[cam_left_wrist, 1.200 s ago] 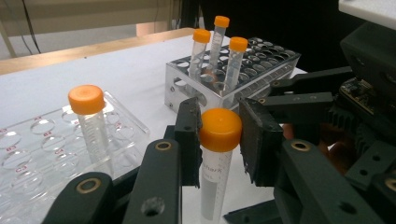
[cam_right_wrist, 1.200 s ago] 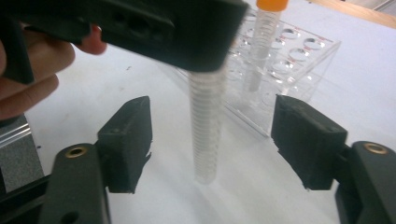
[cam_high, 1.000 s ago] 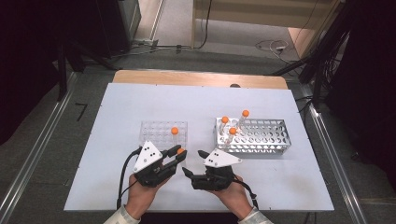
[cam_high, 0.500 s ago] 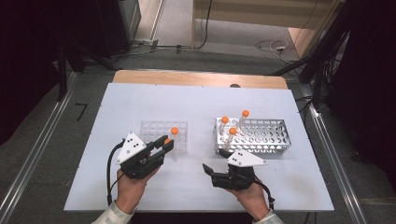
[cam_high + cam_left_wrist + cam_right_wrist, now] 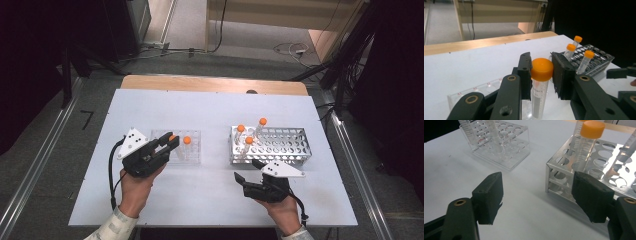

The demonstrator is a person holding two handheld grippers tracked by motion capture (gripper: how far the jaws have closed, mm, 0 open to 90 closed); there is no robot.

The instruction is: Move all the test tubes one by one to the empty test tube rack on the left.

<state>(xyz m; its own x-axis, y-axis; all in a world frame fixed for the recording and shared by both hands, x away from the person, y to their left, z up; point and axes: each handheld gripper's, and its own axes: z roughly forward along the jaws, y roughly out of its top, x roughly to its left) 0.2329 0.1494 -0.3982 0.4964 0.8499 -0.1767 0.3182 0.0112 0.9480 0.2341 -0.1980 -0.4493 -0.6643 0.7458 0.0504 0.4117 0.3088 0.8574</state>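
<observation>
On the near right of the white surface [image 5: 210, 200], a hand is holding the right tongs [image 5: 246, 171] low, pointing left and slightly away. Their jaws are standing wide apart with nothing between them; in the right gripper view [image 5: 536, 200] they are framing bare surface and the near corner of the metal rack [image 5: 564, 173].

On the near left, the other hand is holding the left tongs [image 5: 170, 145] tilted up and pointing right, at the near left edge of the clear rack [image 5: 192, 159]. These tongs are gripping a tube [image 5: 539, 92] just under its orange cap [image 5: 542, 69], the tube hanging roughly upright over the clear rack's near end [image 5: 474, 93]. Whether its foot is sitting in a hole there is hard to tell, since the jaws are covering it. A second orange-capped tube [image 5: 186, 145] is standing in the clear rack just right of the tongs.

Farther right, well apart from the clear rack, the metal rack [image 5: 280, 145] is carrying three orange-capped tubes [image 5: 248, 145] at its left end, one of them leaning.

Beyond the white surface a wooden edge [image 5: 215, 84] is running along the far side.
</observation>
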